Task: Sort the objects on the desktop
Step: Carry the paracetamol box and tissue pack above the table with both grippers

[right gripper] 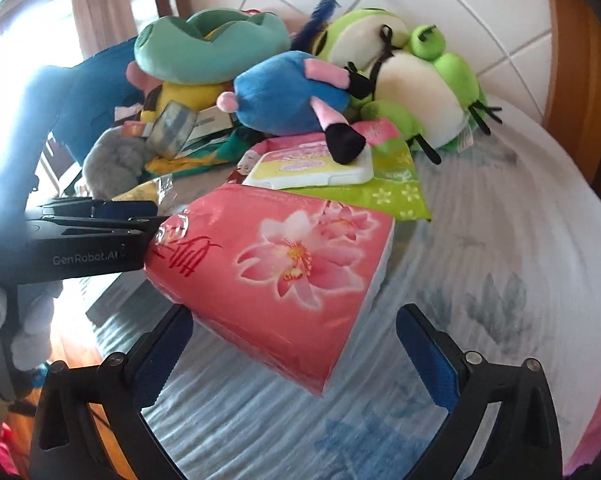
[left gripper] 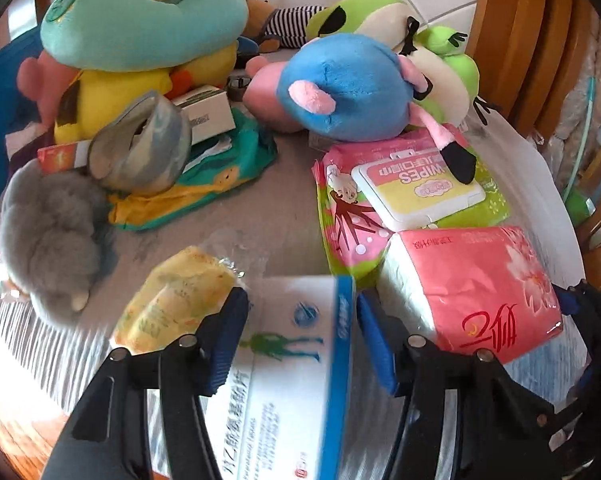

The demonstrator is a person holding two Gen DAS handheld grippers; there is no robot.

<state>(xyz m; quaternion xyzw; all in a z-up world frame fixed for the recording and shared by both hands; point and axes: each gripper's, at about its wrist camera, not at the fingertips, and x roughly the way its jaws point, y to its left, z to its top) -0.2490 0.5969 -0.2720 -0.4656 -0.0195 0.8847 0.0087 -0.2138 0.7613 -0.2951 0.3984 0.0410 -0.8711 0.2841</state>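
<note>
The surface [right gripper: 500, 240], round and covered with a pale cloth printed with faint blue leaves, carries a crowded pile of soft toys and packets. At the rear lies the green frog plush [right gripper: 420, 80], with a teal cushion-shaped plush [left gripper: 140, 20] resting on a yellow plush [left gripper: 112, 96] to its left. A blue and pink plush [left gripper: 340, 84] lies in front of the frog, its black-tipped limb resting on the lid of the wet wipes pack [left gripper: 400, 188]. A grey furry toy [left gripper: 48, 232] sits at the left edge of the surface, beside a roll of grey tape [left gripper: 140, 144] that leans on a green and yellow packet [left gripper: 204, 176].

The pink tissue pack [right gripper: 284, 276], printed with flowers, lies just in front of the wipes pack and touching it. The right gripper [right gripper: 296, 344] is placed around its near corner with the fingers [right gripper: 424, 356] wide apart, neither pad pressing the pack.

The left gripper [left gripper: 300, 328] has its fingers [left gripper: 228, 336] clamped on a white and blue medicine box [left gripper: 292, 360], held just left of the tissue pack above the near edge of the surface. A yellow sachet [left gripper: 176, 300] in clear wrapping lies just beside the left finger; contact cannot be determined.
</note>
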